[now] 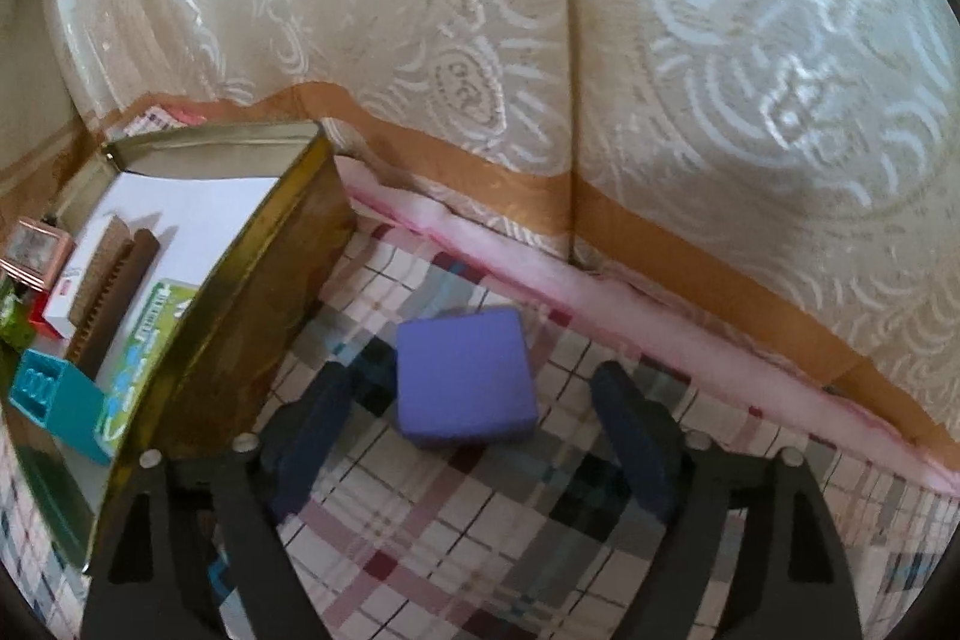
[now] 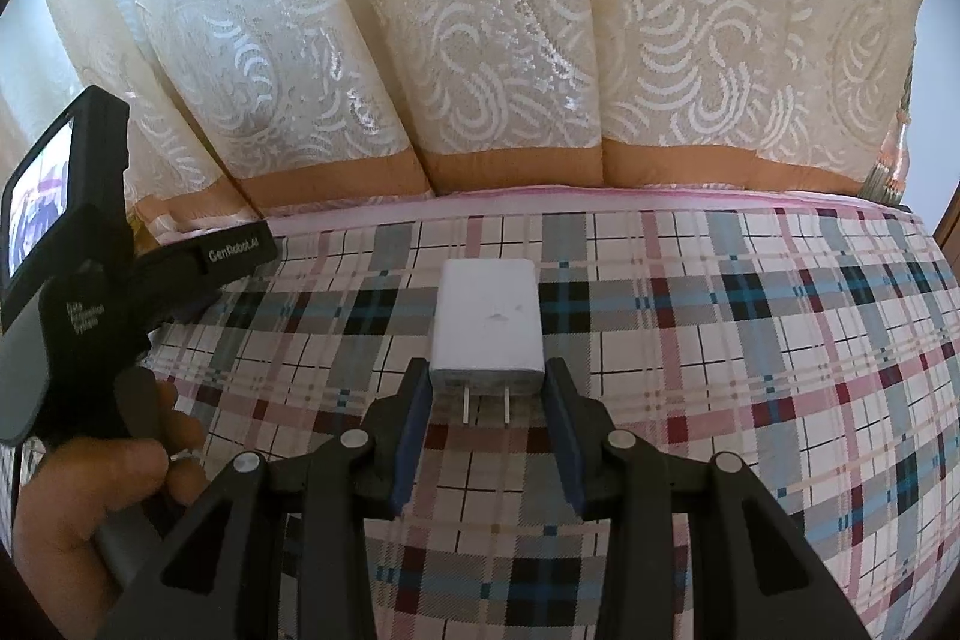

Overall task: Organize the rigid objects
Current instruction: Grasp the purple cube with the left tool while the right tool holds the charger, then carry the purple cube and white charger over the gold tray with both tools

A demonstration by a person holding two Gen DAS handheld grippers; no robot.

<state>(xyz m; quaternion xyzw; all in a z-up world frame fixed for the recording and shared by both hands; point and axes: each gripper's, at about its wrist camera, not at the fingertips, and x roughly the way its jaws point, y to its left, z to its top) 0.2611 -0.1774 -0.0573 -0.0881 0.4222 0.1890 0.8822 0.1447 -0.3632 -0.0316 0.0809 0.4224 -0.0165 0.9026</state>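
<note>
Right wrist view had my right gripper (image 2: pixel 487 376) closed on the white charger (image 2: pixel 487 319), pads against both its side walls at the pronged end, prongs pointing back toward the camera. The charger was at the plaid cloth (image 2: pixel 750 370); I could not tell whether it rested on it or was just clear of it. I judged this the pick-up step for the charger: grasp made, carry not begun.

On the left wrist view, my left gripper (image 1: pixel 477 388) stood open, fingers spread wide, with the purple block (image 1: pixel 465 379) lying on the cloth between them and untouched, nearer the left finger. Just beside it to the left stood the gold tin (image 1: pixel 258 244), already holding a comb (image 1: pixel 114 292), a green packet (image 1: pixel 147 358) and a teal piece (image 1: pixel 51 397).

I judged the next move for the right side to be a lift and a carry leftward to the tin, keeping the grip firm since the hold sat at one end only. For the left, a centring and a close on the block.

Only the left view showed the tin and block. Only the right showed the charger, the person's left hand (image 2: pixel 90 490) on the other handle and its small screen (image 2: pixel 39 202). The curtain (image 2: pixel 480 40) filled the back of both.
</note>
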